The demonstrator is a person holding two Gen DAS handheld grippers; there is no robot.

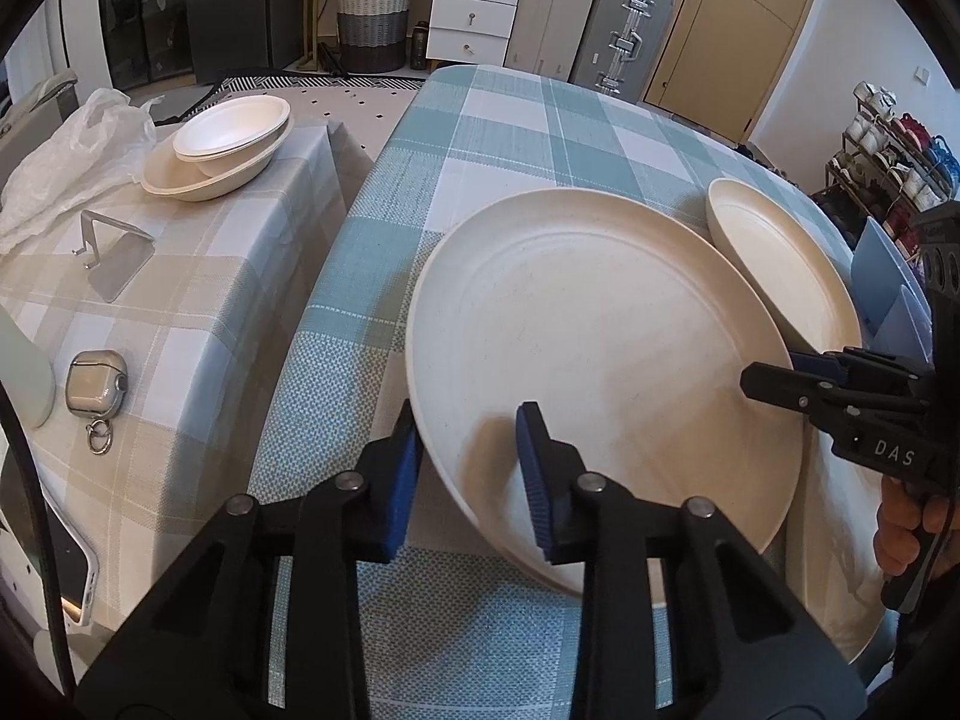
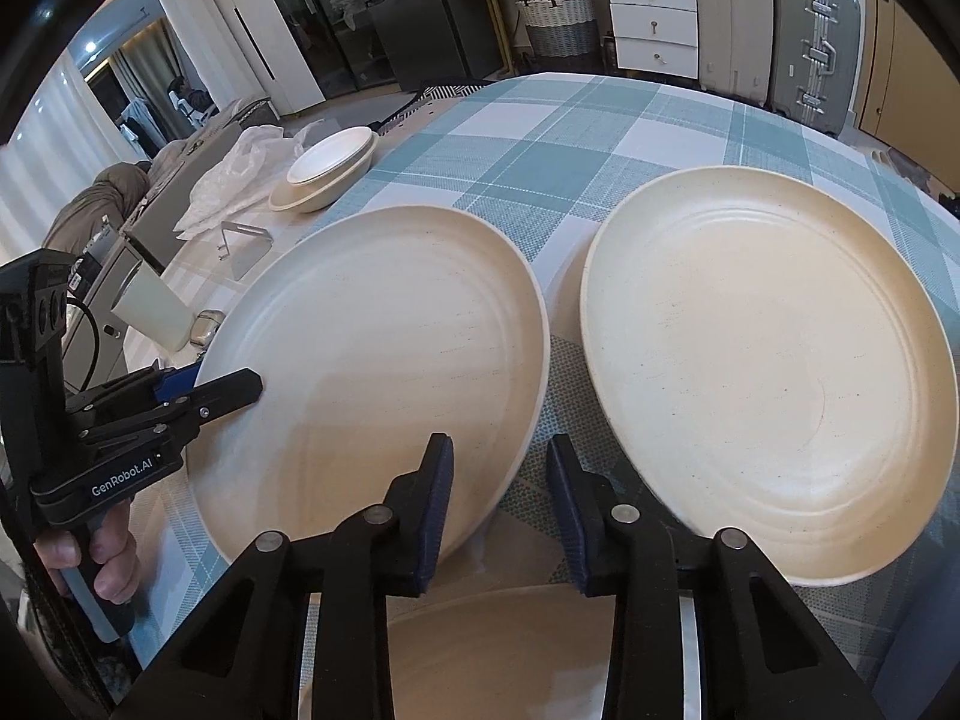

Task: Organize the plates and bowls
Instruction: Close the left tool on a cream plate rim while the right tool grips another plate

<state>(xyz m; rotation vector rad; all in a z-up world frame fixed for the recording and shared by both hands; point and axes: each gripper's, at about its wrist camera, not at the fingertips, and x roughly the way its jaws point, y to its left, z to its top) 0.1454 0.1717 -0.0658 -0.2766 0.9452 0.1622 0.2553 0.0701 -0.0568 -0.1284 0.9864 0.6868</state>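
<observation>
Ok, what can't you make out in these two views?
- Third plate, right wrist view: right gripper covers it, bottom edge cuts it off.
- Bowl stack, both views: too small to count.
- Phone, left wrist view: cut off by lens edge.
- Second plate, left wrist view: partly behind the held plate.

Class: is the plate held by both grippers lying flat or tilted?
Tilted. The plate has one edge raised off the tablecloth.
</observation>
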